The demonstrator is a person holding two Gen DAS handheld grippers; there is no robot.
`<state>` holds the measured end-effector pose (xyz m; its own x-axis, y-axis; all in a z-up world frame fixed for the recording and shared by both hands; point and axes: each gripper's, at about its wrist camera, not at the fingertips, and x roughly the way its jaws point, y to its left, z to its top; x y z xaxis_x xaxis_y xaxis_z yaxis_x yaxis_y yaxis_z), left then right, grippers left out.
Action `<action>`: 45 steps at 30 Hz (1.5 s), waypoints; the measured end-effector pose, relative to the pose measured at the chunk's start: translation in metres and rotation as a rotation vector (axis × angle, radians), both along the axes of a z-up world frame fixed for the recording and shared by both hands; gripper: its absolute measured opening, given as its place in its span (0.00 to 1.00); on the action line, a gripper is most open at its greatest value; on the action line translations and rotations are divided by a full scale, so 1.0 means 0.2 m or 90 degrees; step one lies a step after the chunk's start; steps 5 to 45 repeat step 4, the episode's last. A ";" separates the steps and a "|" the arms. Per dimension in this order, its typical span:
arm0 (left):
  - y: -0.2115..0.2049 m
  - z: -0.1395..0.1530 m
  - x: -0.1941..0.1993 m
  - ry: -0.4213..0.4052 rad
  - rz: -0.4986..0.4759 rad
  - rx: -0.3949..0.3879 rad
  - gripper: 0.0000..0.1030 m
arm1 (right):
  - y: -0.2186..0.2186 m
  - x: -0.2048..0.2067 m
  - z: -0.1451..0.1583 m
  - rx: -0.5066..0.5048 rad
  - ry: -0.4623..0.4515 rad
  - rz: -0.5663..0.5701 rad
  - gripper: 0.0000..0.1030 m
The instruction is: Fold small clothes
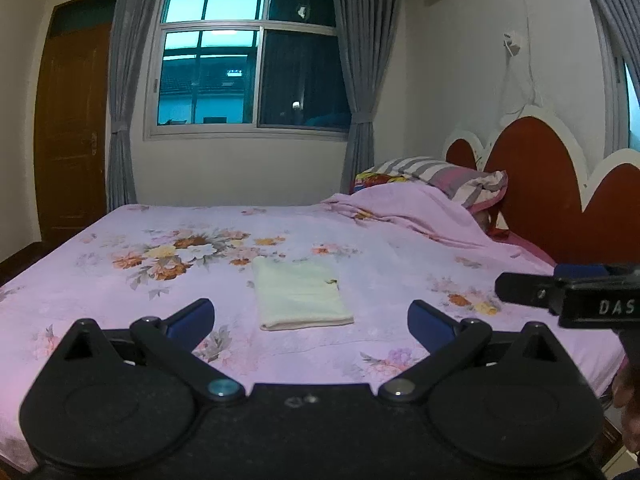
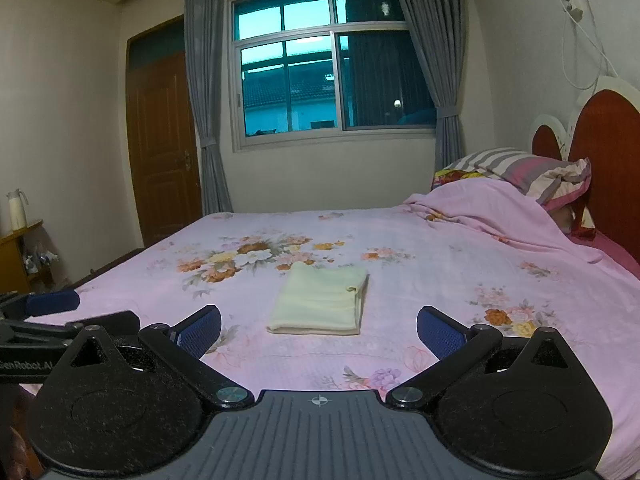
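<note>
A pale yellow garment (image 1: 300,295) lies folded into a flat rectangle on the pink floral bedsheet (image 1: 120,292), just beyond both grippers. My left gripper (image 1: 311,322) is open, its blue pads spread wide, with nothing between them. In the right wrist view the same folded garment (image 2: 320,305) lies ahead of my right gripper (image 2: 319,332), which is open and empty too. The right gripper's fingers (image 1: 528,289) show at the right edge of the left wrist view. One blue finger of the left gripper (image 2: 54,303) shows at the left edge of the right wrist view.
A striped pillow (image 2: 536,172) and a bunched pink cover (image 2: 492,216) lie at the bed's head, against a red headboard (image 2: 612,168). A window with grey curtains (image 2: 336,64) and a wooden door (image 2: 164,144) stand beyond. A small shelf with a white jug (image 2: 17,210) is at left.
</note>
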<state>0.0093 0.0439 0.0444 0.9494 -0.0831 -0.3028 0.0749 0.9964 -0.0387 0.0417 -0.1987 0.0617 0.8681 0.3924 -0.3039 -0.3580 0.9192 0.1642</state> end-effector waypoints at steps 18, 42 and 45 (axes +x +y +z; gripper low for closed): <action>-0.01 0.00 0.01 0.009 0.010 0.008 1.00 | 0.00 0.00 0.00 0.000 -0.001 0.001 1.00; -0.01 0.00 0.01 0.009 0.010 0.008 1.00 | 0.00 0.00 0.00 0.000 -0.001 0.001 1.00; -0.01 0.00 0.01 0.009 0.010 0.008 1.00 | 0.00 0.00 0.00 0.000 -0.001 0.001 1.00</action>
